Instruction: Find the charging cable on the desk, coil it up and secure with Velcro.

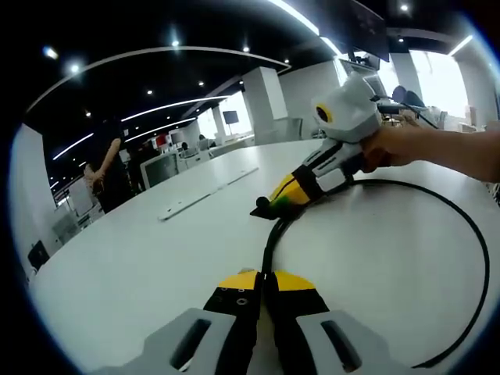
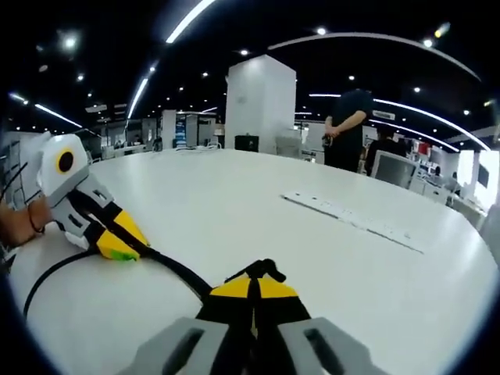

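Cable (image 1: 437, 203): I am pinching it in both tongs, left (image 1: 264, 283) and right (image 2: 251, 287), its slack looping beside the right tongs.

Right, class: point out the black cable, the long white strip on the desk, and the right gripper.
cable (image 1: 461, 226), left gripper view, outer curve of loop.
white strip (image 2: 351, 219), right gripper view, its middle.
right gripper (image 1: 266, 205), left gripper view, between its fingertips.

desk: big white round-edged tabletop (image 1: 141, 258), fills lower half both views
strip: long flat white bar (image 1: 205, 194) on desk, mid-left; right of centre in right gripper view (image 2: 353, 221)
person: dark clothes, standing (image 2: 348, 129) behind desk, upper right
pillar: white square column (image 2: 260, 105), top centre
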{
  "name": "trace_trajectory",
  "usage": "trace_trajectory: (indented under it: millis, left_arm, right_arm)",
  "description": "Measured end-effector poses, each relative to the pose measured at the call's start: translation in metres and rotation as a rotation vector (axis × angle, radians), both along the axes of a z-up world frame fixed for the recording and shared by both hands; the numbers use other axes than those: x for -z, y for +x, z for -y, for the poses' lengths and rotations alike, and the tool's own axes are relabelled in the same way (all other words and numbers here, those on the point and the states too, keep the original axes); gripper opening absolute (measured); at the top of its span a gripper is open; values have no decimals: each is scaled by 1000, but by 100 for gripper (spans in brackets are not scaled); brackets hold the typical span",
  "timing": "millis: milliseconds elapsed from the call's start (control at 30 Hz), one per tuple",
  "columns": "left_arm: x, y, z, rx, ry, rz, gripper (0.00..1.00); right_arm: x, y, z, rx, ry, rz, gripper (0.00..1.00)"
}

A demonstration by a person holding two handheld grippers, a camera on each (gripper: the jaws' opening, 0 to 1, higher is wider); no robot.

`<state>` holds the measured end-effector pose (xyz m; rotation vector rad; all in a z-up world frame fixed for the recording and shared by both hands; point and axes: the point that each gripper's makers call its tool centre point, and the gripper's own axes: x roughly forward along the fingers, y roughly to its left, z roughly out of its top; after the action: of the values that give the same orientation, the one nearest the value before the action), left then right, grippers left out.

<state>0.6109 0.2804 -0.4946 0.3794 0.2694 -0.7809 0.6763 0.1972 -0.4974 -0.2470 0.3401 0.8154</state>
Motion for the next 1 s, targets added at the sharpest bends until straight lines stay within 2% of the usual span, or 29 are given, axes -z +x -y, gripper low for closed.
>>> trace_trajectory:
  millis: [300,500,867,1000]
  left_arm:
    - [0,-1,0,-1,-4,-2,6]
    - [-1,-1,0,-1,-3,-1,6]
    - [0,0,0,-4,-8,-3,6]
    - [0,0,0,-4,-7,-3,6]
  right_arm:
    - [-1,-1,3,31,60,32,3]
    - [-3,0,2,30,33,61,3]
    - [-4,0,2,27,33,70,3]
    - [-5,0,2,18,8,98,3]
